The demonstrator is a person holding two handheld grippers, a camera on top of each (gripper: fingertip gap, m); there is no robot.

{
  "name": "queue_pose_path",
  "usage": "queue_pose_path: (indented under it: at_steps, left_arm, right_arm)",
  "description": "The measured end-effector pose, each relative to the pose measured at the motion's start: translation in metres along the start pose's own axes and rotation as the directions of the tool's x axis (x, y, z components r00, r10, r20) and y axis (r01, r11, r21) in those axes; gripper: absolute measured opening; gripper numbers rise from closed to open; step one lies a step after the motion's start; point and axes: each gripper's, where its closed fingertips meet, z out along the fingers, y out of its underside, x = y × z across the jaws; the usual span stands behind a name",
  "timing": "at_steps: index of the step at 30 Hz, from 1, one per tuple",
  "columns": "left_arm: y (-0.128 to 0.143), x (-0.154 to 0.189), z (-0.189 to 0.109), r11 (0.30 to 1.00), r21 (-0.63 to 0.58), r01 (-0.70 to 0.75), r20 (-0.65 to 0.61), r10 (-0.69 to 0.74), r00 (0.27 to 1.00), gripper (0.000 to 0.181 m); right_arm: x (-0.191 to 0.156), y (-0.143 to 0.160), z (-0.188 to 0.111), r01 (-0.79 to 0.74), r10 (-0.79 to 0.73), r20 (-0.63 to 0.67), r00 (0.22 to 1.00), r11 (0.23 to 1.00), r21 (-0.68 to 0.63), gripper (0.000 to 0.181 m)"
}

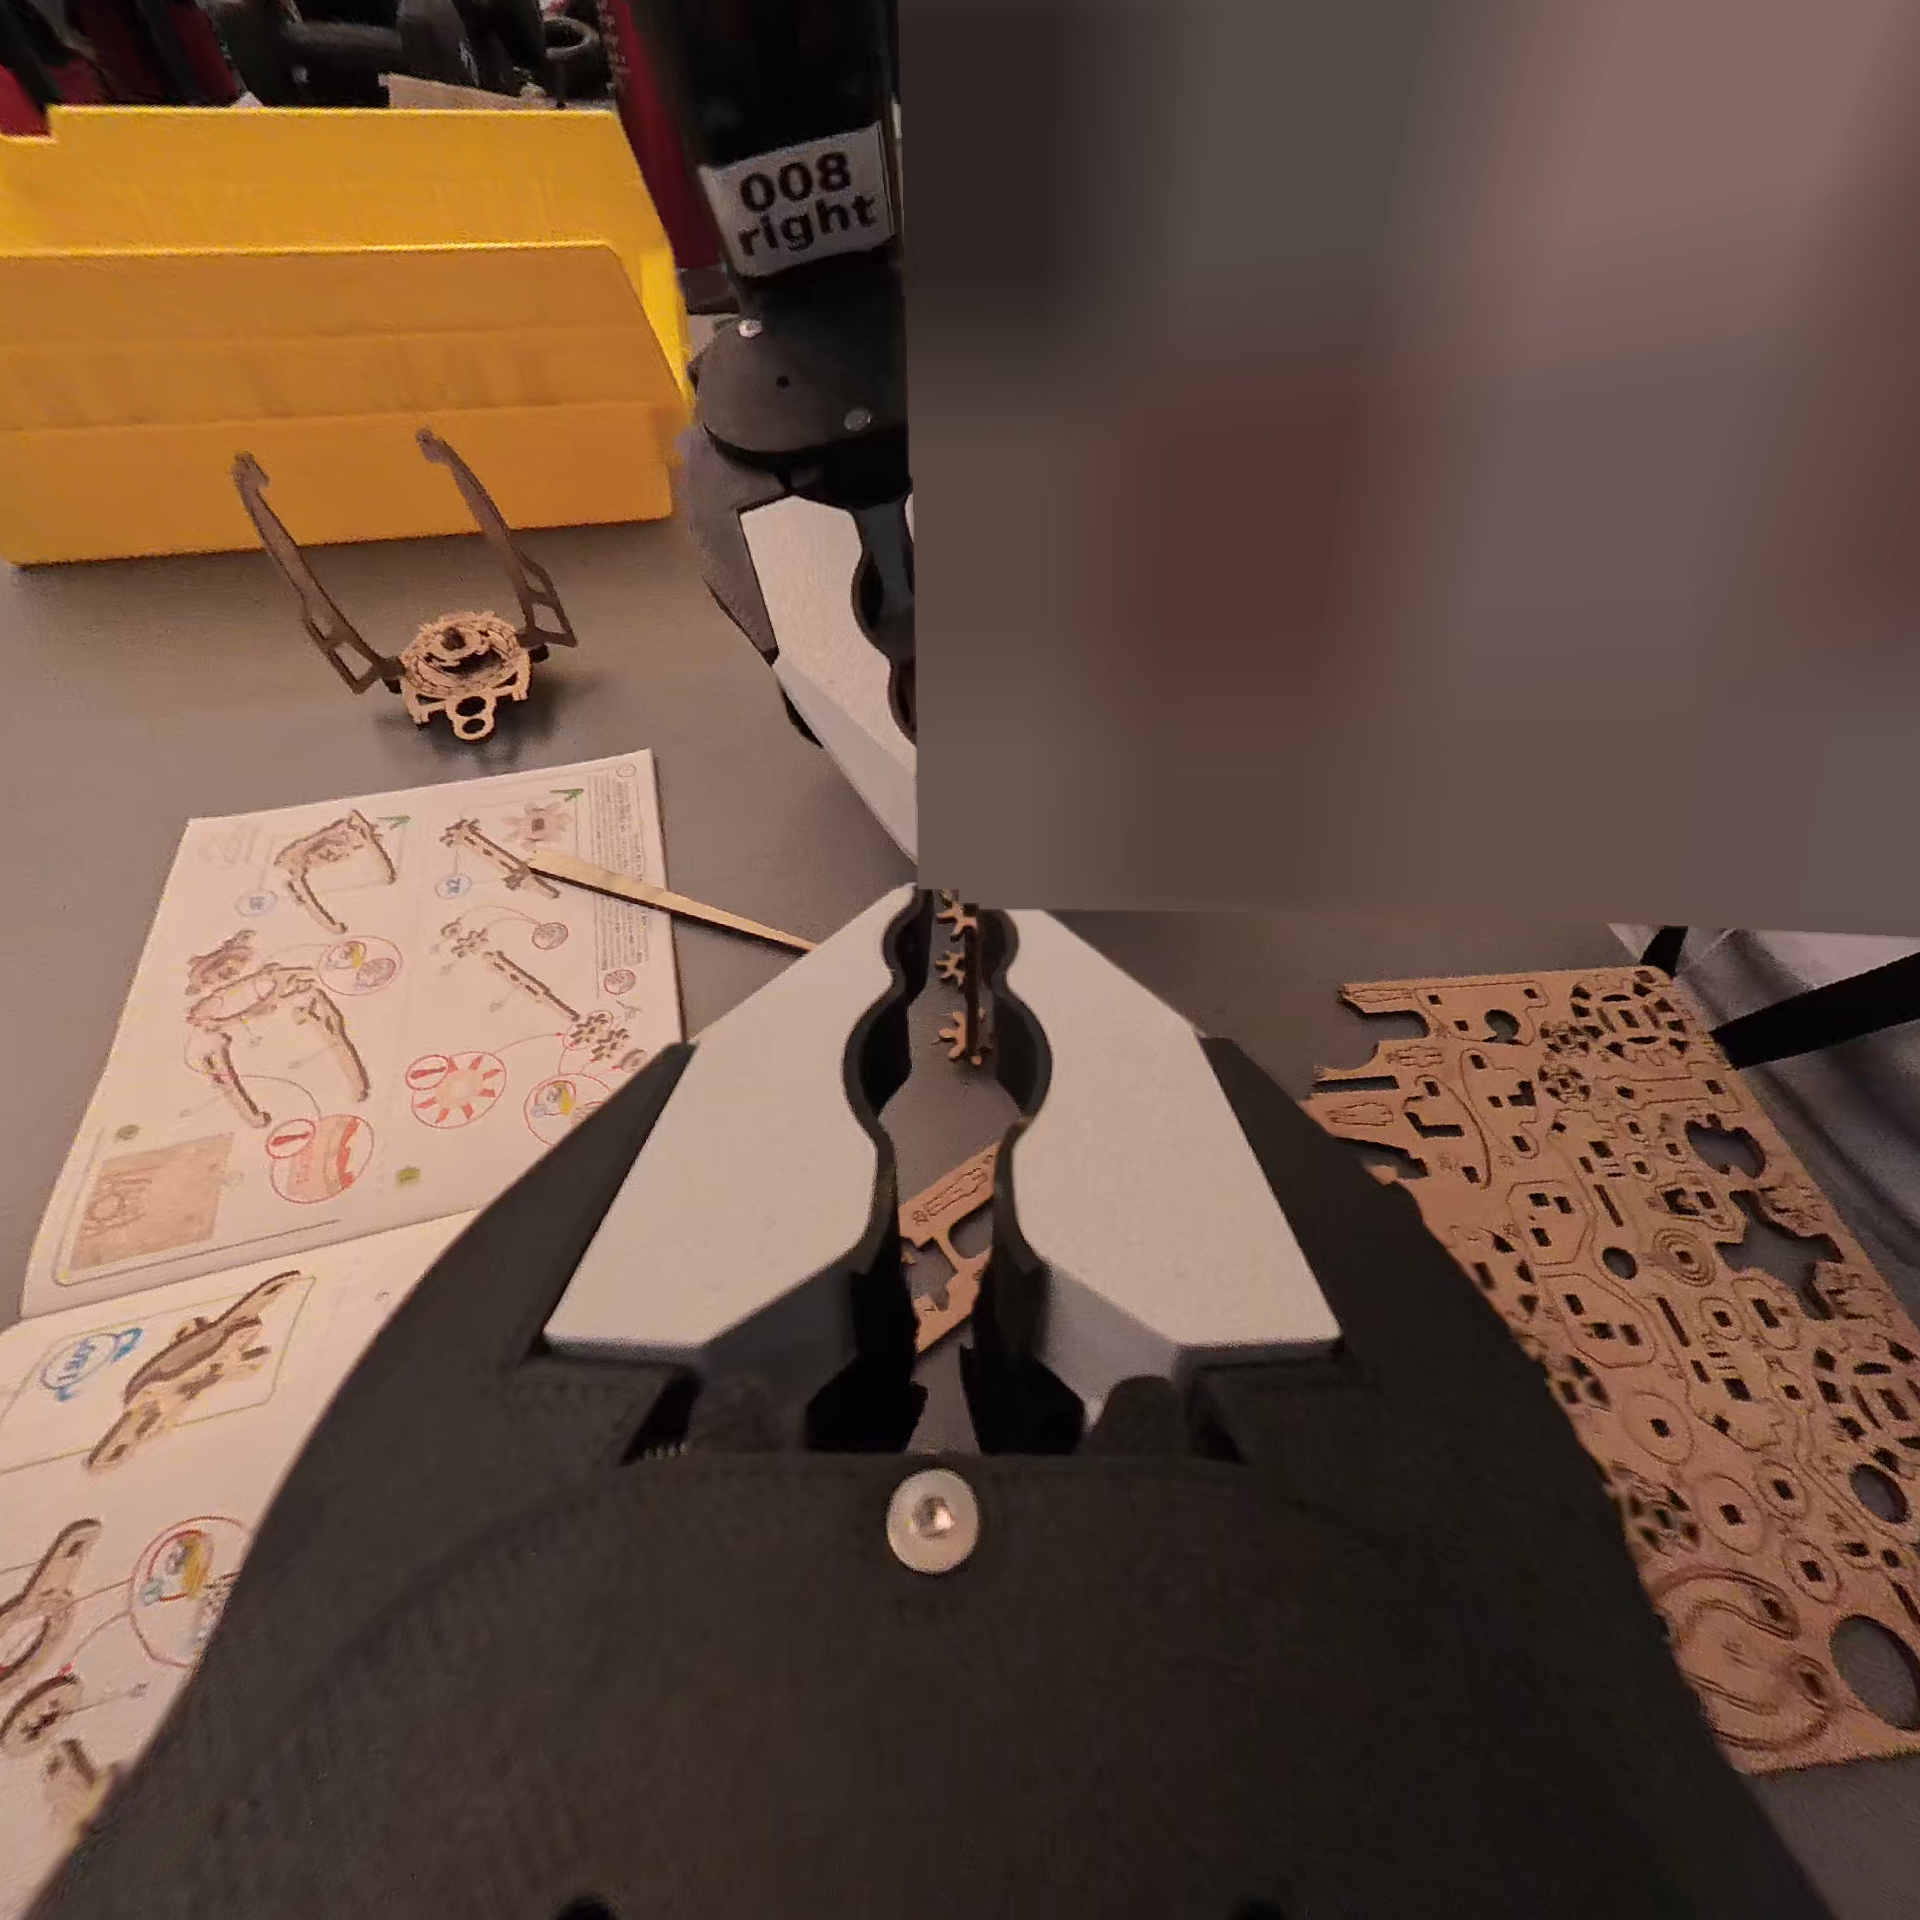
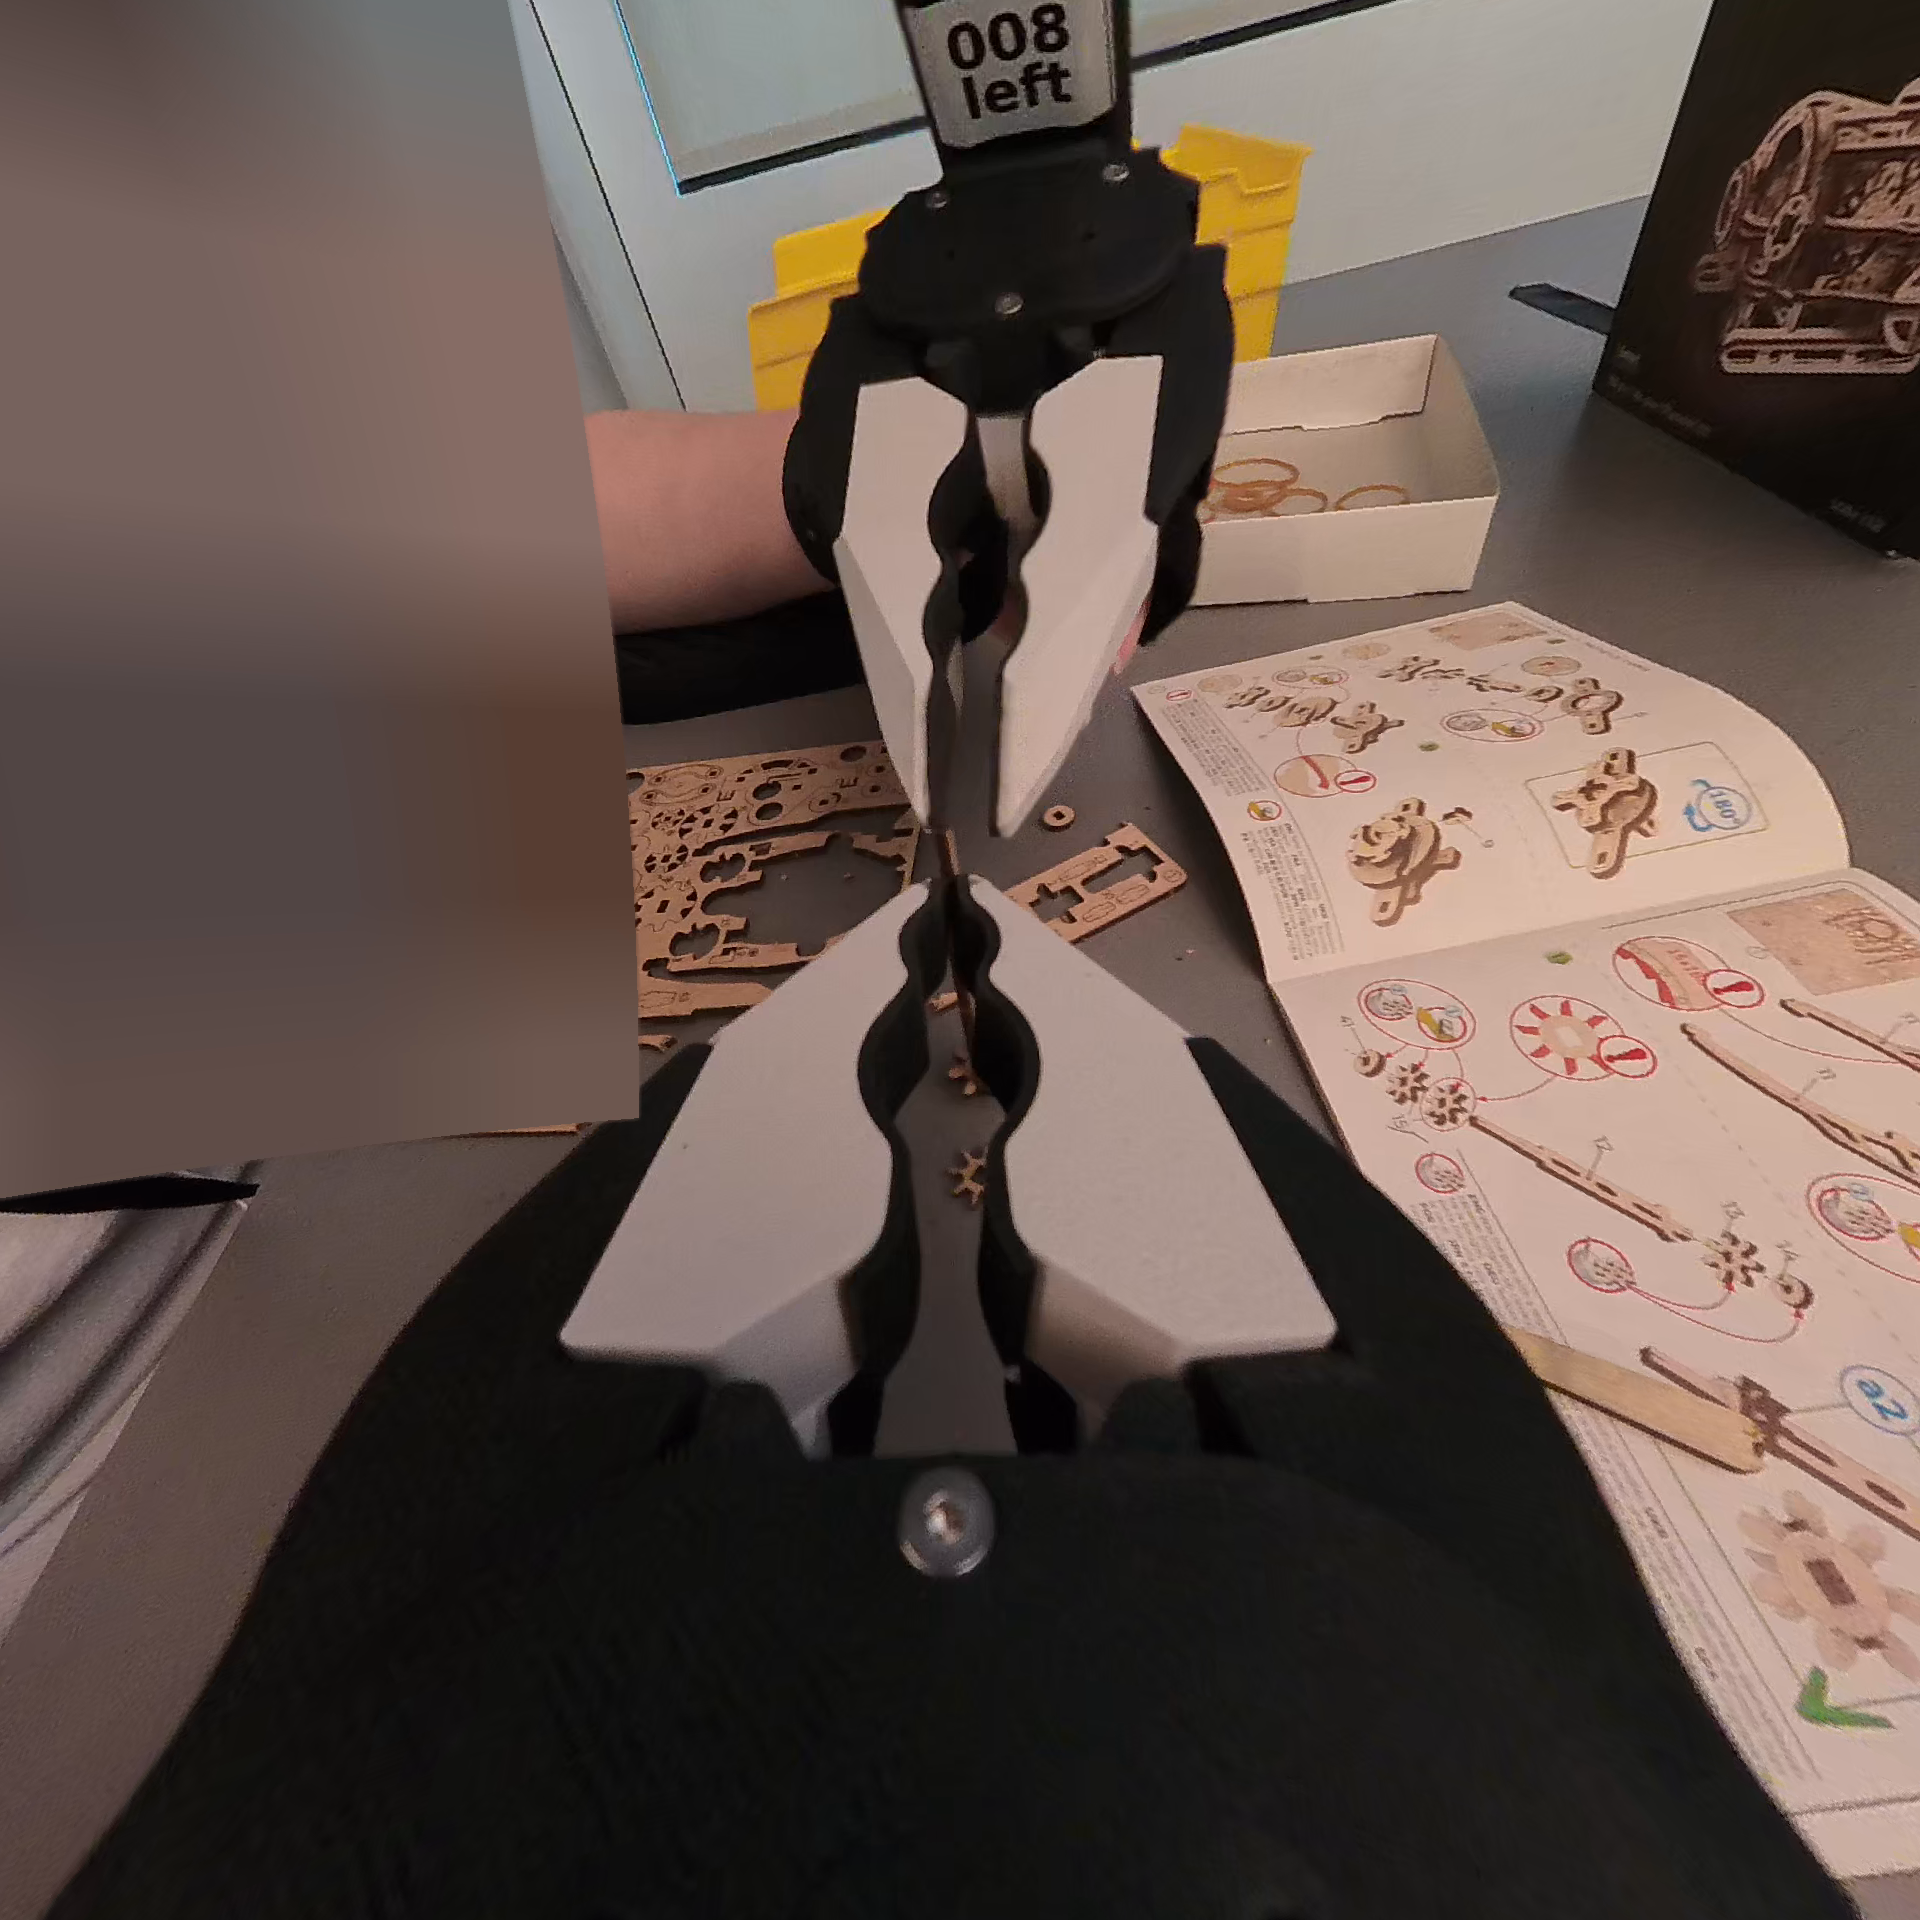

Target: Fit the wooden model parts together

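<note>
My two grippers meet tip to tip over the grey table. My right gripper is shut on a thin dark wooden strip, seen edge-on. My left gripper grips the same strip, which carries small gear-shaped pieces. The left gripper also shows in the right wrist view, with its tips close around the strip. The right gripper is half hidden in the left wrist view. A part-built model with two curved arms stands at the far left.
Punched plywood sheets and a small offcut frame lie under the grippers. An open instruction booklet has a wooden stick on it. There are yellow bins, a white box, a dark kit box and a person's arm. The tips of both grippers are at nearly the same place. From either gripper's tips it is about 20 cm to the part-built model.
</note>
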Motion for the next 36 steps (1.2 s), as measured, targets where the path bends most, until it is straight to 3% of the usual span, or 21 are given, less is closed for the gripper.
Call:
queue_pose_path:
  at_steps: [18,31,36]
  left_arm:
    - [0.0068,0.0012,0.0087,0.999,-0.050,-0.003,0.018,0.004,1.000,0.001]
    - [0.0069,0.0009,0.0102,0.997,-0.065,-0.036,0.042,0.038,0.998,0.001]
    - [0.0066,0.0056,0.0098,0.998,-0.060,-0.024,0.012,0.025,1.000,0.001]
  right_arm:
    - [0.0020,0.0008,-0.0009,-0.002,0.002,-0.028,1.000,1.000,-0.019,0.000]
    - [0.0027,0.0034,-0.0024,0.096,-0.102,-0.092,0.991,0.993,-0.066,0.001]
    - [-0.0015,0.0027,-0.0011,0.075,-0.077,-0.053,0.996,0.996,-0.040,0.001]
